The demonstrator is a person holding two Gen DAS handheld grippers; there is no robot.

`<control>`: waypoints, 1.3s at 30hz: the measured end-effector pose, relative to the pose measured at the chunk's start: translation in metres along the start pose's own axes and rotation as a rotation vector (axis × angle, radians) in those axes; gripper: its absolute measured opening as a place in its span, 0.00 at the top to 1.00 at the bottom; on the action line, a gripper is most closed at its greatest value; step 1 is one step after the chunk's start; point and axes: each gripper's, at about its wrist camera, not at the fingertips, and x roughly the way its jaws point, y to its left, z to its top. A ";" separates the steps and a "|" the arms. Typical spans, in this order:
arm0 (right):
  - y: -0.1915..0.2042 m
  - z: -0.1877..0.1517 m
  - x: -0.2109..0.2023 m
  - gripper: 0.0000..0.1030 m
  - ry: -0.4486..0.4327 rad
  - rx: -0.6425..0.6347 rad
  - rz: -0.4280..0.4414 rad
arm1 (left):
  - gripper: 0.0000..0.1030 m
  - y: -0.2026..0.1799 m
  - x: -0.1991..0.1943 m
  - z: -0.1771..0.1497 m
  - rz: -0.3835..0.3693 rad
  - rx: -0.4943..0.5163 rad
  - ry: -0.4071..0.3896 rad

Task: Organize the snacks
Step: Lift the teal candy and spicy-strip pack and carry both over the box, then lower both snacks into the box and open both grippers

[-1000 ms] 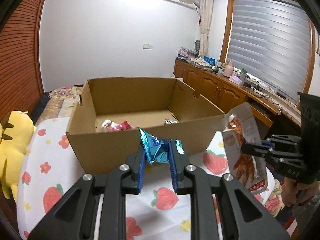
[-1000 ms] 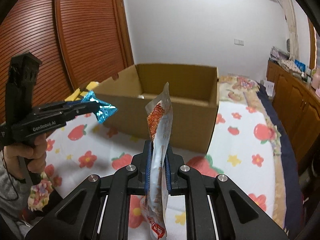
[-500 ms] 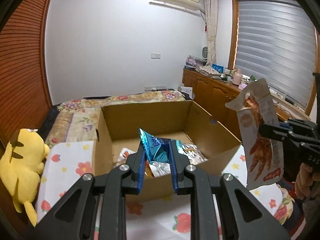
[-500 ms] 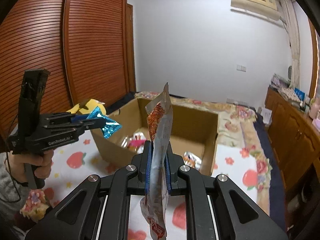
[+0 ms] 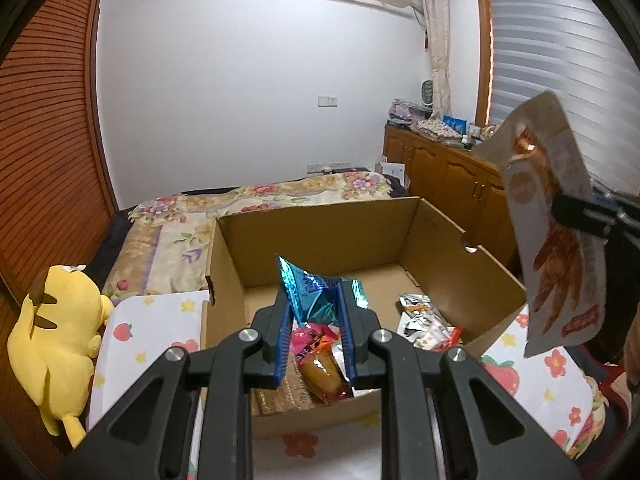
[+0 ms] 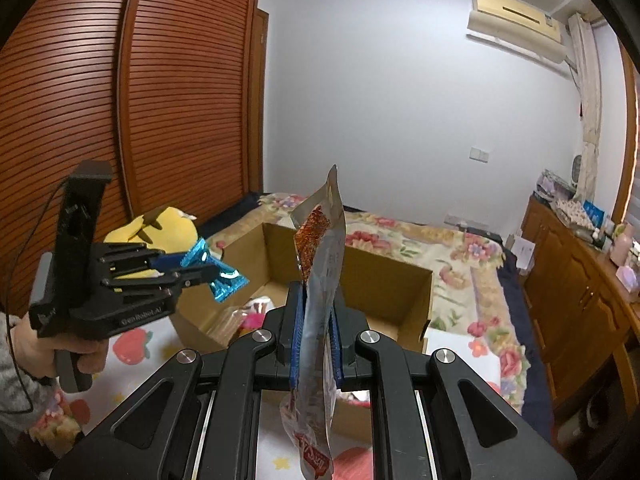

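Holding a small blue wrapper (image 5: 316, 292) between its closed fingers, the left gripper (image 5: 316, 320) hovers above the near edge of the cardboard box (image 5: 320, 236), whose floor already carries a pink packet (image 5: 310, 338), an orange-brown one (image 5: 322, 376) and a few pale sachets (image 5: 424, 320) toward 3 o'clock. The right gripper (image 6: 316, 324) is clamped on a tall grey pouch (image 6: 320, 280), gripped low on its body so the printed top stands up toward 12 o'clock; in the left view that pouch hangs at 3 o'clock, beside the box's right wall. Both snacks look light and crinkly: the blue foil is probably slick and crushes easily, so a pinch across its puffed middle, as now, seems safest. The pouch is thin and floppy and would likely sag or twist if taken by a corner; a hold across its flat face near the middle should steady it. A yellow plush toy (image 5: 60, 332) lies on the strawberry-print sheet (image 5: 152, 320) at 9 o'clock
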 end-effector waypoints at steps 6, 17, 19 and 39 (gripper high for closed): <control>-0.002 0.014 0.012 0.91 -0.005 -0.025 -0.039 | 0.82 0.013 0.019 0.006 0.006 -0.046 0.022; -0.003 0.037 0.045 0.91 -0.006 -0.047 -0.096 | 0.81 0.026 0.056 0.014 0.009 -0.079 0.090; -0.001 0.037 0.054 0.91 0.002 -0.050 -0.106 | 0.81 0.024 0.059 0.012 0.008 -0.072 0.104; -0.018 -0.030 0.136 0.91 0.216 -0.007 -0.147 | 0.78 0.008 0.076 -0.014 0.003 0.006 0.225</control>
